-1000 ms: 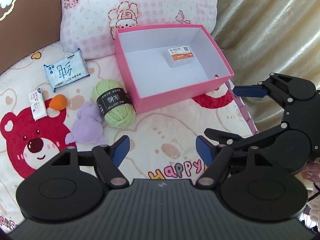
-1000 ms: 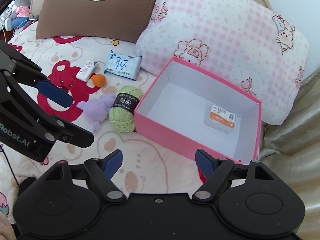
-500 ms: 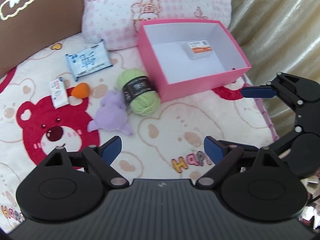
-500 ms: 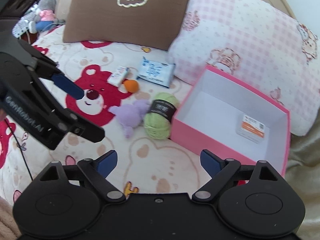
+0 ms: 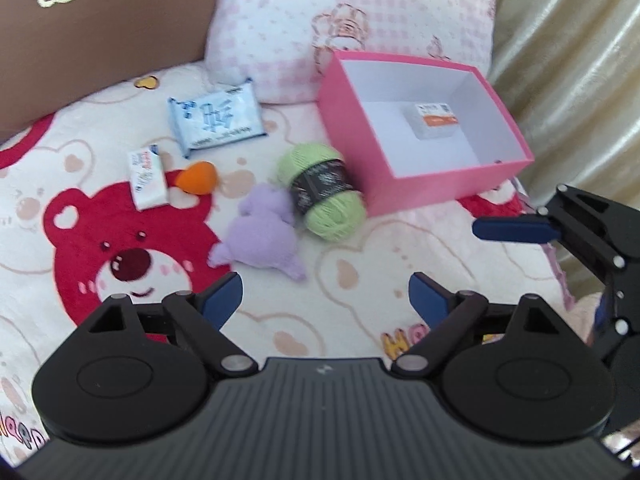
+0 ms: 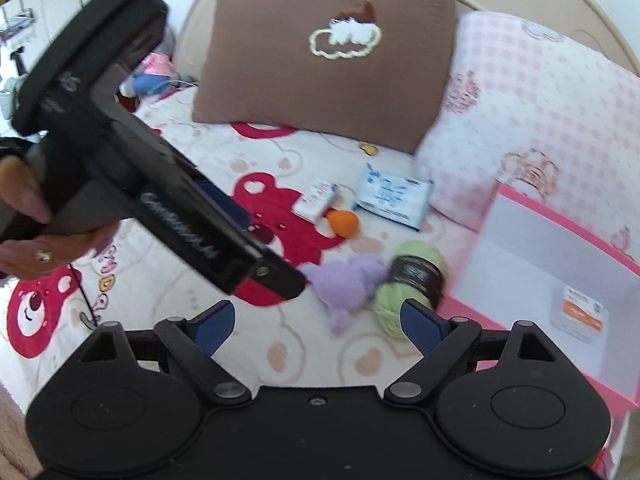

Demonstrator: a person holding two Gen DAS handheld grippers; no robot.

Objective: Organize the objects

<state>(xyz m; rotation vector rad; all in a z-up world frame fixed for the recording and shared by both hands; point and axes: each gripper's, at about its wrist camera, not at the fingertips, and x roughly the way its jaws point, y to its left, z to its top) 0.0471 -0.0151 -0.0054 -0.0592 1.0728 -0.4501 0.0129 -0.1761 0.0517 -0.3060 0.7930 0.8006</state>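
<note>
While both claws hung above the bedspread [image 5: 360,280], the left gripper [image 5: 325,296] and right gripper [image 6: 316,320] had just been opening, now spread wide, nothing between them. Green yarn [image 5: 326,190] lay touching the pink box [image 5: 420,192]; purple plush [image 5: 264,236] just beside it.

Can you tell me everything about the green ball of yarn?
The green yarn ball is a soft, light green skein wrapped around its middle by a black paper band with small print too blurred to read. It lies on its side on the bear-print blanket, between the purple plush toy, which it seems to touch, and the pink box, close to the box's corner. No hand-held gripper touches it.
</note>
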